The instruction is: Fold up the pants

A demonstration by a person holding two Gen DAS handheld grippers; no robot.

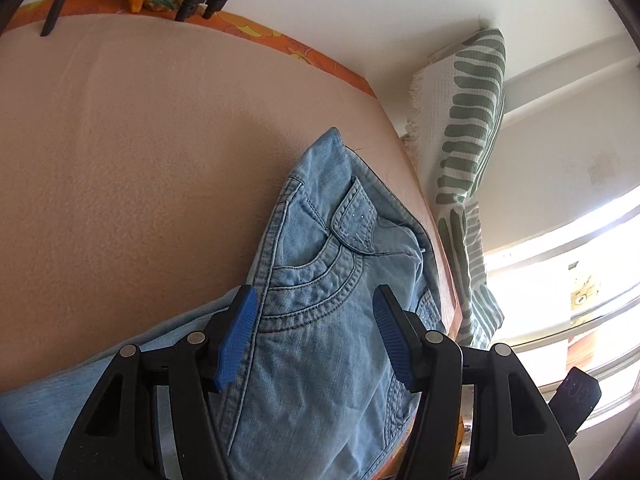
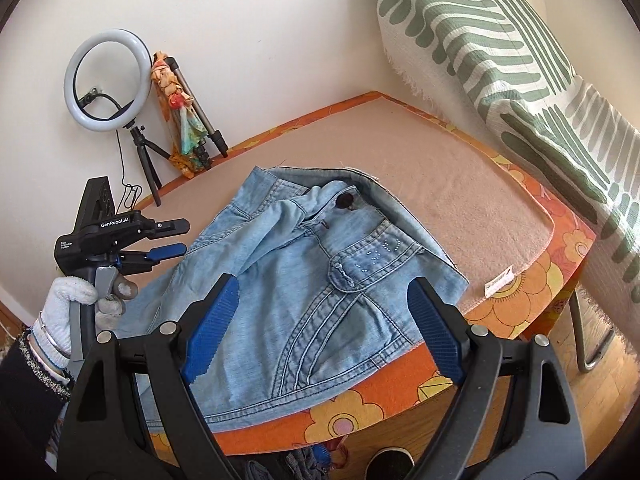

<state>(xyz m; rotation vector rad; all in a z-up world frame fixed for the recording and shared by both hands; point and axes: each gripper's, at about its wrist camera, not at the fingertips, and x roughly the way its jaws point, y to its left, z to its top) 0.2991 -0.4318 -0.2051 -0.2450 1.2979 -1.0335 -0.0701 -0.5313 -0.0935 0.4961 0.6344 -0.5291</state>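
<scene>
The pants (image 2: 304,280) are lying bunched on the mattress (image 2: 460,184), near edge overhanging. You seem to be starting the fold, with nothing gripped yet. You are holding the left gripper (image 1: 316,336) and right gripper (image 2: 320,320) spread apart; next, try pinching the waistband (image 2: 360,184).

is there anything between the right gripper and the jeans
Nothing visible. The right gripper hangs open directly over the light blue jeans, with only air between its blue pads and the denim. The left gripper is off to the side, also open, not in the path.
</scene>
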